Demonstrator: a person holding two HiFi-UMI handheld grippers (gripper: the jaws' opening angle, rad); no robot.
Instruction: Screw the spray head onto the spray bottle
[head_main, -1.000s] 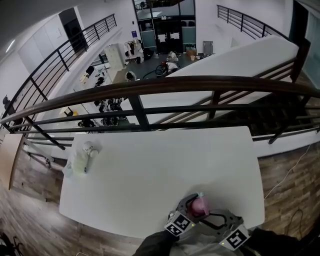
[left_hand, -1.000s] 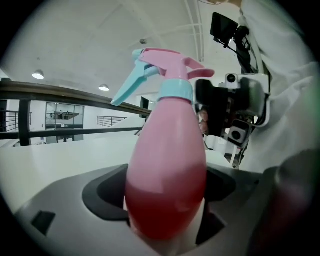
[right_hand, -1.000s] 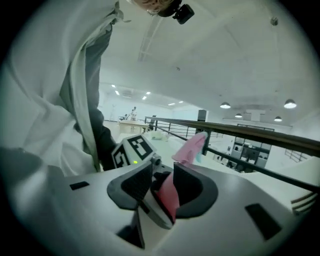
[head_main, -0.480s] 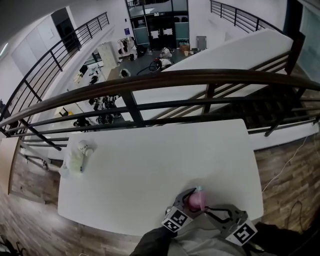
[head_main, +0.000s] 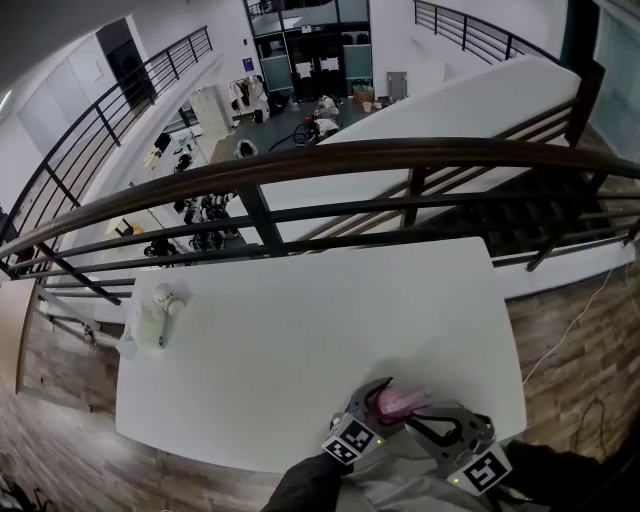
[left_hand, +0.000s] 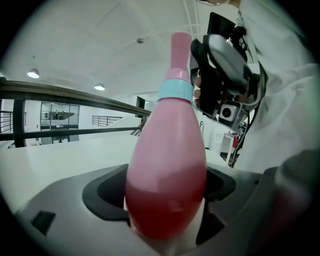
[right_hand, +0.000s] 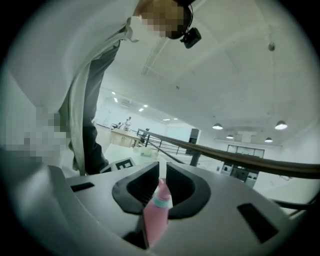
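Only one pink bottle (head_main: 398, 403), one white table (head_main: 330, 310), one pale bundle (head_main: 152, 322)

Table (head_main: 300, 330): in front of the railing (head_main: 300, 165), which runs across behind its far edge.
Spray bottle (head_main: 398, 403): over the table's near edge, right of centre, its body between the left gripper's (head_main: 380, 395) jaws.
Right gripper (right_hand: 161, 186): just right of the bottle, jaws closing on its neck.
Spray head (head_main: 170, 298): on the table's far-left corner, well apart from the bottle.
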